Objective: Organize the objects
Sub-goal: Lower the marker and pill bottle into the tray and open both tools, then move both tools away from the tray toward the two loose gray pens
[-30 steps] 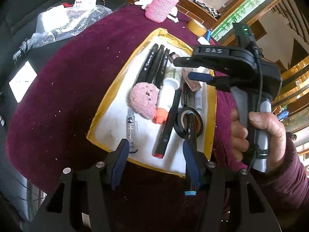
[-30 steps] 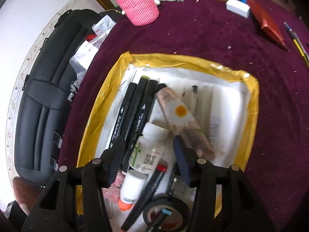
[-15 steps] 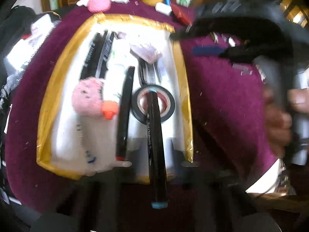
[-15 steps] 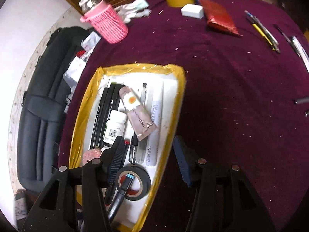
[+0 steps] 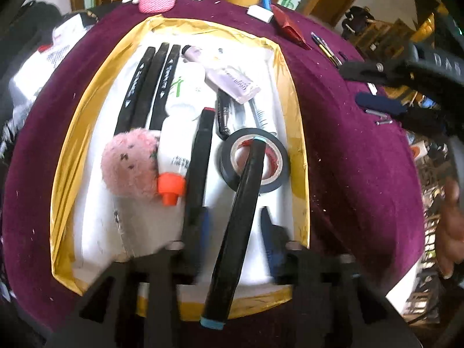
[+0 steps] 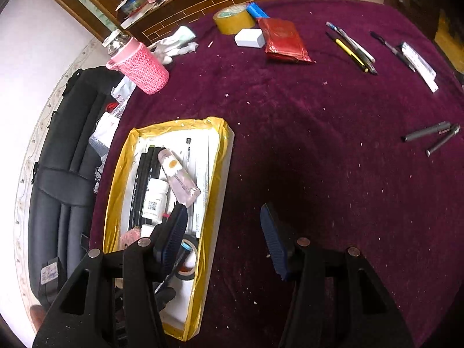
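Observation:
A yellow-rimmed white tray (image 5: pixel 287 66) (image 6: pixel 223 156) on the maroon table holds several black markers, a white glue bottle (image 5: pixel 182 116), a pink plush ball (image 5: pixel 129 163), a pale tube (image 5: pixel 229 76) and black tape (image 5: pixel 253 161). My left gripper (image 5: pixel 235 229) is open over the tray's near end; a black marker with blue cap (image 5: pixel 237 226) lies between its fingers, resting on the tape. My right gripper (image 6: pixel 223 235) is open and empty, over the tray's right rim and the cloth. It shows in the left wrist view (image 5: pixel 377 87).
Loose on the cloth: two grey pens (image 6: pixel 429 136), yellow and black pens (image 6: pixel 351 49), a white pen (image 6: pixel 417 63), a red packet (image 6: pixel 282 40), a white eraser (image 6: pixel 249 38), yellow tape (image 6: pixel 233 18), a pink knitted cup (image 6: pixel 139 68). A black chair (image 6: pixel 63 174) stands left.
My right gripper has pulled back and swung right, away from the tray's contents toward the cloth. My left gripper moved over the tray's near end, and the blue-capped marker lies between its fingers.

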Motion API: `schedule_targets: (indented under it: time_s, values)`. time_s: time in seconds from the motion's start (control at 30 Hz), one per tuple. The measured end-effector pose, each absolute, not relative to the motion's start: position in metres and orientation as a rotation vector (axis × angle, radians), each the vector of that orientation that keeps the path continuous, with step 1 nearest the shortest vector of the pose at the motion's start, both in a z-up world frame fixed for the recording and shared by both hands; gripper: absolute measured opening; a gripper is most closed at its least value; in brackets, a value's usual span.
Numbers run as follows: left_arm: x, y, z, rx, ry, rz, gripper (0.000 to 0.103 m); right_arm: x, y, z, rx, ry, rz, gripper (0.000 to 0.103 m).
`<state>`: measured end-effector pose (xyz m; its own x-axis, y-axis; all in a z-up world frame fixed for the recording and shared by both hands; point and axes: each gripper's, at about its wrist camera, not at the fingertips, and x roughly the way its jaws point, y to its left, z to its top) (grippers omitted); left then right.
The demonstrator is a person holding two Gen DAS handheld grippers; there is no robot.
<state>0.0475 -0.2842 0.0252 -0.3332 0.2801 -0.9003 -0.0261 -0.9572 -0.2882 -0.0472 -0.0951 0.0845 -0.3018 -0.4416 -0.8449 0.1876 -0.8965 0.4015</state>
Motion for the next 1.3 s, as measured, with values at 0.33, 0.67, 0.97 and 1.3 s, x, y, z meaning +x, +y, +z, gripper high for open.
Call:
schedule_targets:
  time_s: [0.33, 0.67, 0.97, 1.3]
  values:
    - [0.065, -0.270, 0.077, -1.581, -0.181, 2.573, 0.058, -0.033, -0.079, 0.076, 1.592, -0.348, -2.234, 0.052]
    - [0.069, -0.227, 0.112, -1.551, 0.173, 2.731, 0.058, -0.030, -0.047, 0.073, 1.581, -0.384, -2.210, 0.052]
    - [0.062, -0.159, 0.117, -1.573, 0.257, 2.732, 0.058, -0.040, 0.018, 0.072, 1.587, -0.410, -2.221, 0.052]
    - [0.046, -0.087, 0.106, -1.613, 0.298, 2.667, 0.058, -0.054, 0.109, 0.053, 1.656, -0.509, -2.240, 0.052]
